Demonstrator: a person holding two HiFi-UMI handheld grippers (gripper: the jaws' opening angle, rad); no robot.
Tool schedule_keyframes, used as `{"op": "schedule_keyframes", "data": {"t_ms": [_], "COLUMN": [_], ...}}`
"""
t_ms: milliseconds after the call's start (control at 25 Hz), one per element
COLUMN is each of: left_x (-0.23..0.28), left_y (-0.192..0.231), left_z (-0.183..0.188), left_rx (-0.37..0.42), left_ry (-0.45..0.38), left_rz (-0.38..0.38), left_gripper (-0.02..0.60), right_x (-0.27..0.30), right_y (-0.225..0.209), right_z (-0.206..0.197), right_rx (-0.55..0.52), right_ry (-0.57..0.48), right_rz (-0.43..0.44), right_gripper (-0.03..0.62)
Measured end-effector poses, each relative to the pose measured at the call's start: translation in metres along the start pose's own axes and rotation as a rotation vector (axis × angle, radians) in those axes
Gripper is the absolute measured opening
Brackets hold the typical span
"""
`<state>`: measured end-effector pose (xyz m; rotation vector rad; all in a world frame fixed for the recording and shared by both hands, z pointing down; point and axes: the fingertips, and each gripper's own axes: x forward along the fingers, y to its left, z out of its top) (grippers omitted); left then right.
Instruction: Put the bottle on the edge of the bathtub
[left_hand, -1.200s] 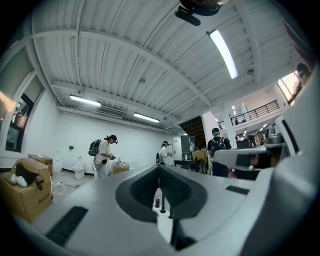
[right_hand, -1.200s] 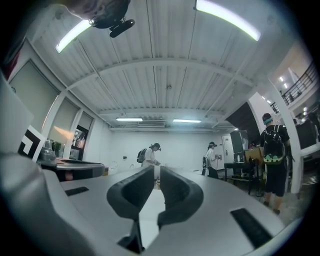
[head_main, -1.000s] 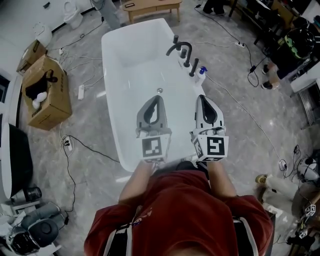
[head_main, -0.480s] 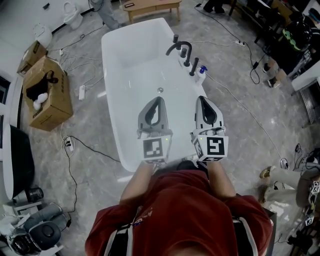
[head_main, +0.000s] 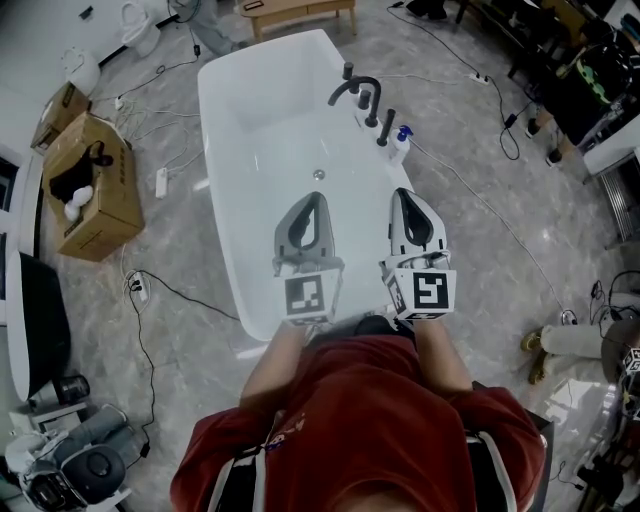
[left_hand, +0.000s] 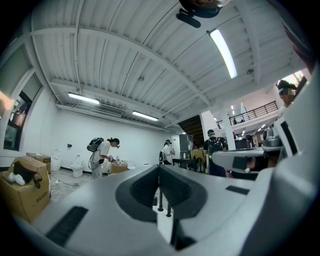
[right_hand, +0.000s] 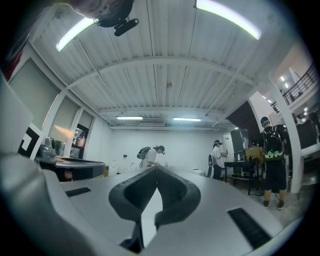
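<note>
A white freestanding bathtub (head_main: 228, 180) fills the middle of the head view. On its right rim a small white bottle with a blue top (head_main: 401, 141) stands upright, next to the black faucet (head_main: 357, 93) and its black handles. My left gripper (head_main: 316, 197) hangs over the near end of the tub, shut with nothing in it. My right gripper (head_main: 402, 194) is above the near right rim, short of the bottle, also shut and empty. In the left gripper view the left gripper (left_hand: 159, 168) points level across the room, and so does the right gripper (right_hand: 157, 168) in its view.
An open cardboard box (head_main: 92, 185) sits on the floor left of the tub, with cables (head_main: 165, 290) trailing around it. A wooden table (head_main: 290, 10) stands beyond the tub. Machines (head_main: 70, 462) lie at bottom left. People (left_hand: 102, 155) stand far across the room.
The head view has shifted a little, so the tub and bottle sit slightly higher and further left. Both grippers hold the same pose. A person at the right edge has walked off.
</note>
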<state>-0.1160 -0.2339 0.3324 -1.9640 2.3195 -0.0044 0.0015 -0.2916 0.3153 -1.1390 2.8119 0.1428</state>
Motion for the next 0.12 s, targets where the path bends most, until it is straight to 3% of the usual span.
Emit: {"op": "schedule_keyframes", "data": {"t_ms": [120], "left_x": [0.005], "left_y": [-0.0012], "left_z": [-0.0027], "left_rx": [0.018], "left_ry": [-0.007], "left_rz": [-0.011], "left_gripper": [0.016], "right_x": [0.0031], "right_y": [-0.0027], "right_z": [-0.0018], "right_rx": [-0.005], "right_ry": [-0.004], "right_rz": [-0.001], "right_gripper": [0.012]}}
